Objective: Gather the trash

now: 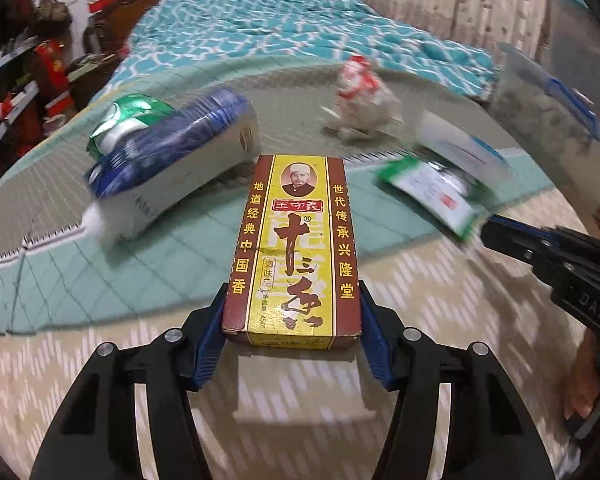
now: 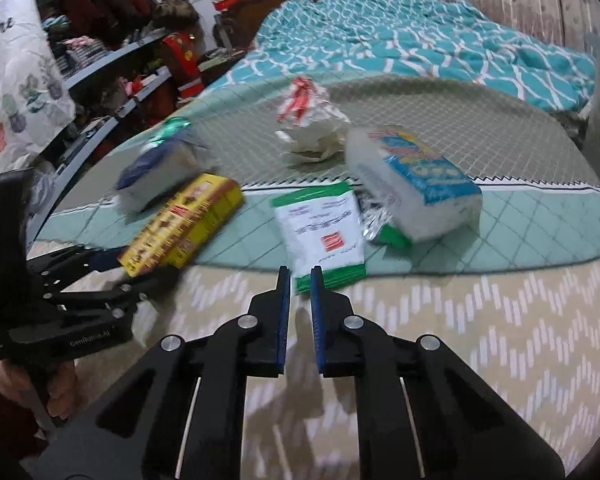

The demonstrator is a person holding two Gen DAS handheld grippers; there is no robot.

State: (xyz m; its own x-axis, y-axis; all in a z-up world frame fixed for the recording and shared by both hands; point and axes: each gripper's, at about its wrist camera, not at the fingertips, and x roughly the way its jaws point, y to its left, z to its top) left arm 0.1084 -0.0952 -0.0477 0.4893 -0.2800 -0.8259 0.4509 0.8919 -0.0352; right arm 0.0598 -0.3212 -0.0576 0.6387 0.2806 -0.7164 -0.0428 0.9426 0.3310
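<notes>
1. Blue-and-white carton (image 1: 172, 168): far left on the bed (image 1: 440, 308), tilted; likely light, crushable card. Grip across its short sides.
2. Spice box (image 1: 296, 248): centre-left, near edge. Left gripper (image 1: 292, 312) clamps its near end, pads on both long sides. Stiff, light card; hold looks secure.
3. Green-and-white sachet (image 2: 320, 236): centre, flat. Thin, limp, probably slippery; pinch its near edge.
4. Right gripper (image 2: 300, 280): fingers nearly closed, empty, just short of the sachet.
5. Crumpled wrapper (image 2: 312, 120): far centre; soft.
</notes>
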